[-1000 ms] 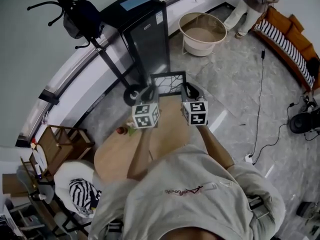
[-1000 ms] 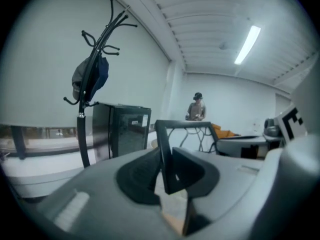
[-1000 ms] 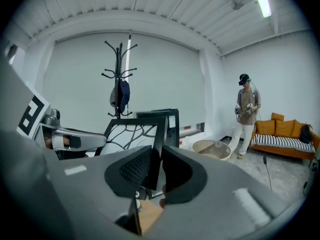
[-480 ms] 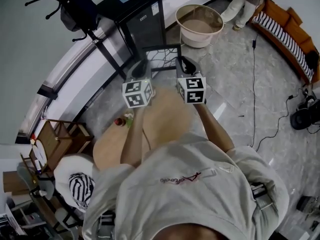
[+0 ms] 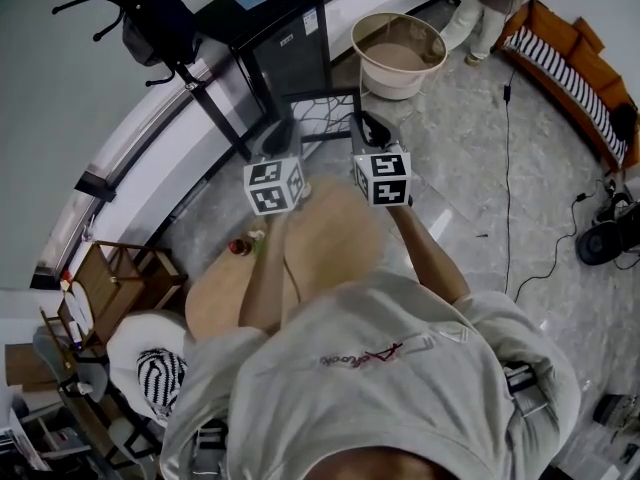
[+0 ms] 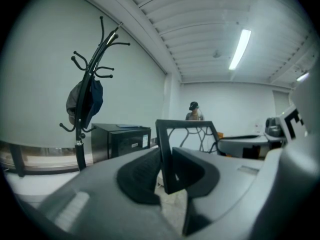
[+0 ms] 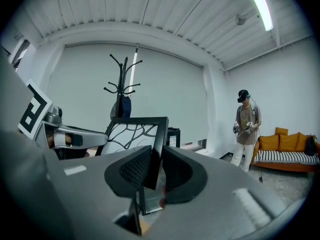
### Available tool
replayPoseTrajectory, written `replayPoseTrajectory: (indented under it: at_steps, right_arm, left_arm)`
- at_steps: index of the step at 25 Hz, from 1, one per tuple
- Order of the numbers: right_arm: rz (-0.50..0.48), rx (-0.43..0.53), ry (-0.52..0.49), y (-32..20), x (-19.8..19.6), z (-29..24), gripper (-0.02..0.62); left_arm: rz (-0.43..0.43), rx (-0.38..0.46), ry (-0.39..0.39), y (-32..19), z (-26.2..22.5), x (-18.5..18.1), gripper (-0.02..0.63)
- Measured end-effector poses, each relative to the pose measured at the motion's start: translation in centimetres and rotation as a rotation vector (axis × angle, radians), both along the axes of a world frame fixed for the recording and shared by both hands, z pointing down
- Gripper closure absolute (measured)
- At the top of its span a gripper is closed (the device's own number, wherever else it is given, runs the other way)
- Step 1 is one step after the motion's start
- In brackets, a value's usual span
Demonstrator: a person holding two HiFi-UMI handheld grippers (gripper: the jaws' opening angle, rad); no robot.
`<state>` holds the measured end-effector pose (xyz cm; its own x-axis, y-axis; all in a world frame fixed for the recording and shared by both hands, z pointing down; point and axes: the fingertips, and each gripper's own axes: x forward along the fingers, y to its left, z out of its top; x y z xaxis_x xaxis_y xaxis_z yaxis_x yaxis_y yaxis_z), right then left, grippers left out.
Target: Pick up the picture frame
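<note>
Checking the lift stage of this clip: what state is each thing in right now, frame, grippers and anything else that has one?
picture frame: upright, held in the air, off the round table, gripped at both side edges.
left gripper: shut on the picture frame's left edge.
right gripper: shut on its right edge.
ceiling light: on.
coat rack: standing, a bag hanging on it.
black cabinet: door closed.

Black picture frame (image 5: 322, 118), upright, clamped by both side edges.
</note>
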<state>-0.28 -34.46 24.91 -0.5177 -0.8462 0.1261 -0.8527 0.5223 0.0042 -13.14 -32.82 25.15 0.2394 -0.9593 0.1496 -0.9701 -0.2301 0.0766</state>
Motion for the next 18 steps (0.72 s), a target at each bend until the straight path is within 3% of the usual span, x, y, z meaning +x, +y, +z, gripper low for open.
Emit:
replayPoseTrajectory:
  at_steps: [18]
  right_arm:
    - [-0.013,-0.027,0.025,0.2,0.1,1.5,0.517]
  left_arm:
    - [-0.012,-0.029,0.016,0.4,1.7,0.2,0.531]
